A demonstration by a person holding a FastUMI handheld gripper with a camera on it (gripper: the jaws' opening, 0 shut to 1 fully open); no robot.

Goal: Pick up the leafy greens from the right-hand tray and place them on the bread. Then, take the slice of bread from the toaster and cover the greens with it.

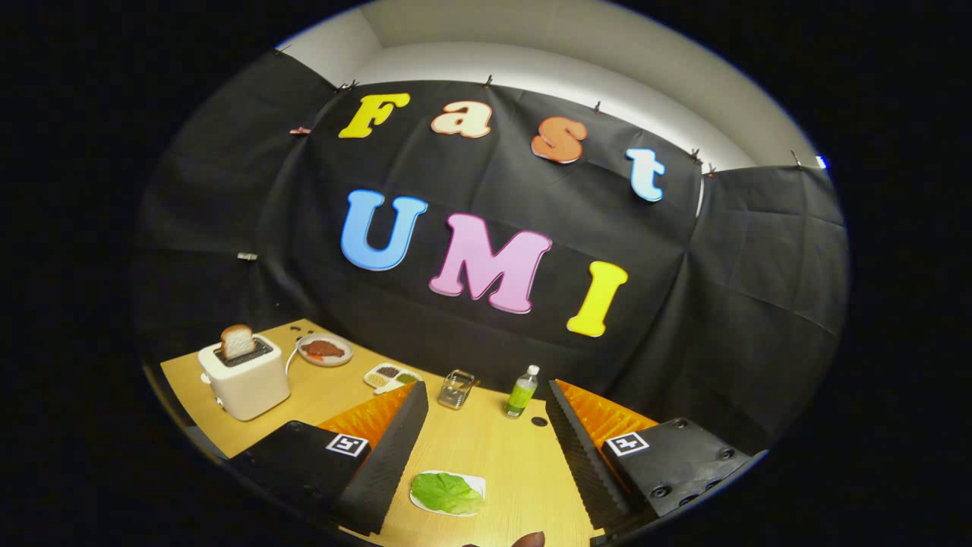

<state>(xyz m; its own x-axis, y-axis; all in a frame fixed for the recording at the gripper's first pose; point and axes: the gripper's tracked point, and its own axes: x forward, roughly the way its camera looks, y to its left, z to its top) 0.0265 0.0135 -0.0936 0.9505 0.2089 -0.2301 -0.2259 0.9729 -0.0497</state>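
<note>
Green leafy greens [446, 492] lie on a small white tray [477, 482], low between the gripper [486, 448] fingers and near their base, nothing touching them. Judgement: task at the very start, nothing done. Greens not picked, slice of bread [238, 341] upright in the white toaster [244, 380] slot, well off to the left beyond the left finger. A plate [325, 350] with something reddish-brown on it sits just behind the toaster; cannot tell if that is the bread base to receive the greens. Left to do: grab greens, place them, pull toast, cover.

Gripper fingers spread wide apart, empty, black ridged pads facing each other with orange backs. Gripper held above the wooden tabletop [501, 448], looking forward and slightly down, rolled a bit so the scene tilts. Greens sit closer than the fingertips, so the gripper probably needs to back off or tip down to reach them.

Beyond the fingers: a divided dish [391, 376], a clear glass [456, 389], a green bottle [522, 392], a small dark cap [539, 421]. A fingertip-like thing [528, 539] shows at the very bottom, unclear.
</note>
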